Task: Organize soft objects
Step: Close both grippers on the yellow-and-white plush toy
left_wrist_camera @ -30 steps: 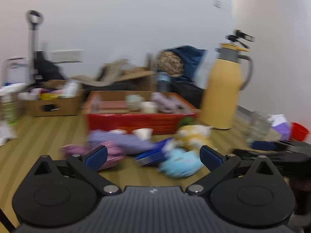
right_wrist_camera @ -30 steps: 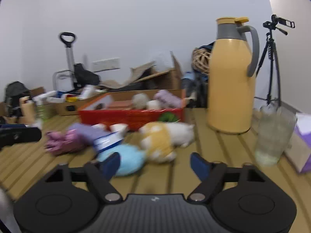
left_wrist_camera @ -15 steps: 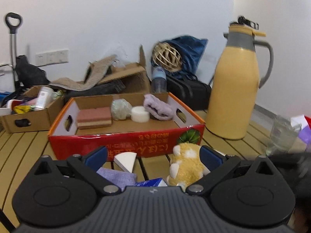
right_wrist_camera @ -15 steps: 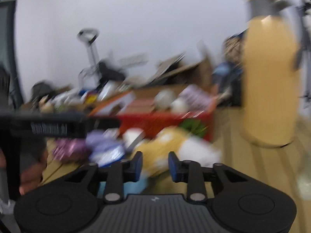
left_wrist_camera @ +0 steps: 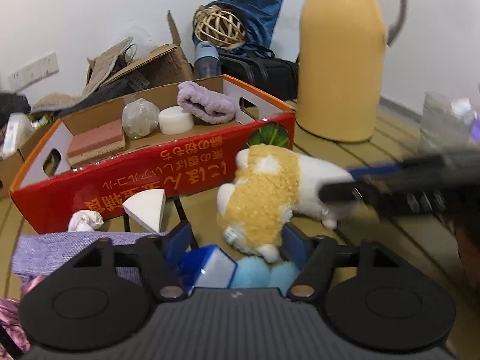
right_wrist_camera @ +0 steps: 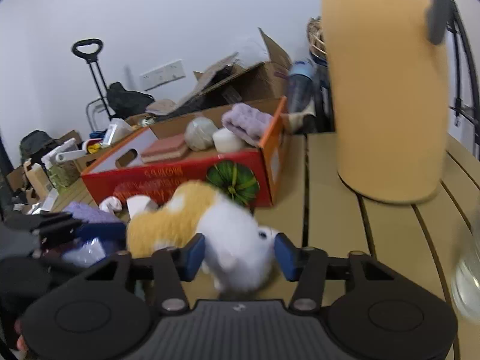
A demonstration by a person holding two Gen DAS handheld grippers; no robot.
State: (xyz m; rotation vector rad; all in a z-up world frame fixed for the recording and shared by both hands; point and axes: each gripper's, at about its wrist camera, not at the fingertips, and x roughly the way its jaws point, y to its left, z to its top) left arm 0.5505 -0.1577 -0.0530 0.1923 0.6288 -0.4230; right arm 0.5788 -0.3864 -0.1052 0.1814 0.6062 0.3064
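Motion blur smeared the right gripper (left_wrist_camera: 354, 184) where it crossed the left wrist view, so its fingers read only as a dark bar and a blue streak against the white end of the yellow-and-white plush toy (left_wrist_camera: 270, 192). The same toy (right_wrist_camera: 216, 225) was blurred in the right wrist view, and its lower part was cut off behind the gripper body. A clear glass (right_wrist_camera: 468, 273) at the right edge was little more than a smudge. A pale blue fluffy thing (left_wrist_camera: 261, 273) lay mostly hidden under the left gripper (left_wrist_camera: 237, 237), too covered to identify.

The plush toy lay on the slatted tan table (right_wrist_camera: 360, 240), just in front of the red cardboard tray (left_wrist_camera: 150, 174) that held a lavender rolled towel (left_wrist_camera: 207, 105), a white round puck (left_wrist_camera: 175, 119), a greyish-green ball (left_wrist_camera: 140, 117) and a pink-and-tan sponge (left_wrist_camera: 96, 142). Its white end sat between the right gripper's blue pads (right_wrist_camera: 193, 255); its yellow end reached between the left gripper's blue pads (left_wrist_camera: 292, 241).

The right gripper (right_wrist_camera: 238, 255) stood spread, its pads close on either side of the white fur, though contact could not be told through the blur. The left gripper was likewise parted, with a blue-and-white box (left_wrist_camera: 210, 265) and the toy's yellow end between its fingers, gripping neither. A tall yellow thermos jug (left_wrist_camera: 342, 57) stood to the right of the tray.
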